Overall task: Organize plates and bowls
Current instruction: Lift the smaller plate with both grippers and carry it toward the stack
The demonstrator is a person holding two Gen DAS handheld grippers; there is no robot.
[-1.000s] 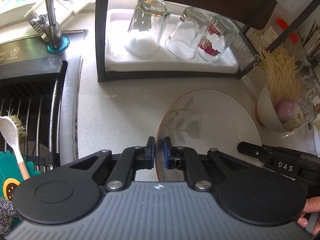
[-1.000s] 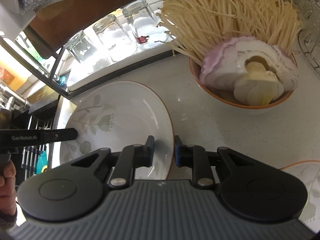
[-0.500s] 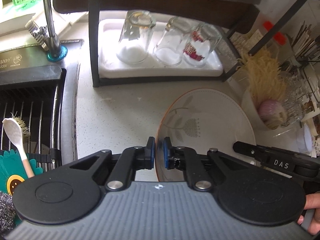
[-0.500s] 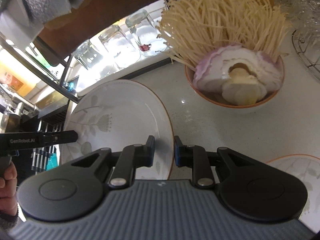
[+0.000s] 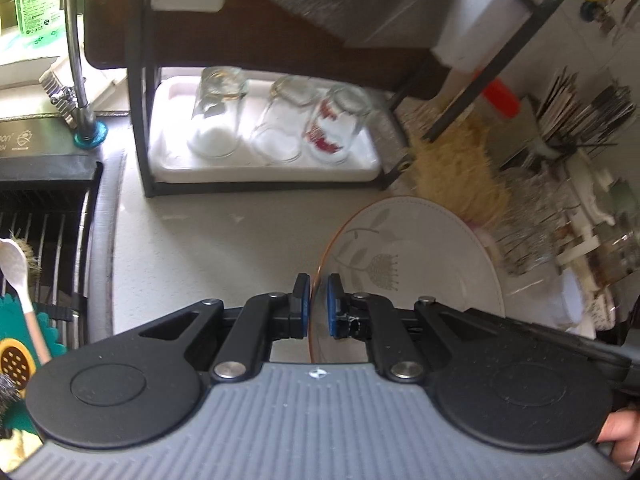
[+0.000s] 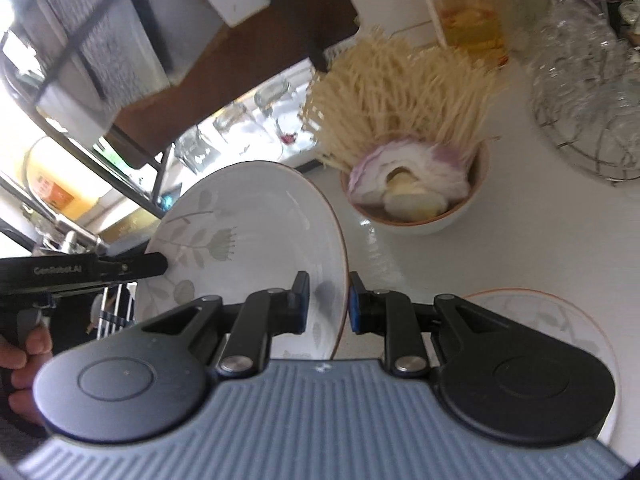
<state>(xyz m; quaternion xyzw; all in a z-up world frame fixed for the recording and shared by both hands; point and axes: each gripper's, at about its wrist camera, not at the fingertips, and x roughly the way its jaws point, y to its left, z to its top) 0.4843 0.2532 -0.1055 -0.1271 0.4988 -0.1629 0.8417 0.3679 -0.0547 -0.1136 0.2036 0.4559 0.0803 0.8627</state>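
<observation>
i see my left gripper (image 5: 318, 306) with its fingers pinching the rim of the floral plate (image 5: 416, 256), the orange edge running straight between the blue pads. my right gripper (image 6: 328, 306) pinches the opposite rim of the same plate (image 6: 248, 224); its fingers sit a little wider apart, one pad on each face of the rim. the plate is tilted and looks clear of the worktop (image 5: 224, 240), carried between both tools.

in the left wrist view, a dark rack (image 5: 140, 120) stands at 12 o'clock of the plate, holding a white tray (image 5: 264, 166) with three upturned glasses (image 5: 276, 120). the tap (image 5: 76, 52) rises at 10 o'clock and the sink rack (image 5: 44, 236) lies at 9 o'clock with a white spoon (image 5: 16, 268) on it.

in the right wrist view, a bowl (image 6: 420, 220) with onion slices and pale noodle-like strands sits on the worktop at 2 o'clock of the plate, apart from it. a second plate (image 6: 556, 312) lies flat at 4 o'clock, partly hidden behind my right tool. a wire basket (image 6: 592, 120) of glassware stands at 2 o'clock, further out. my left hand (image 6: 24, 368) shows at 8 o'clock, wrapped round its handle.
</observation>
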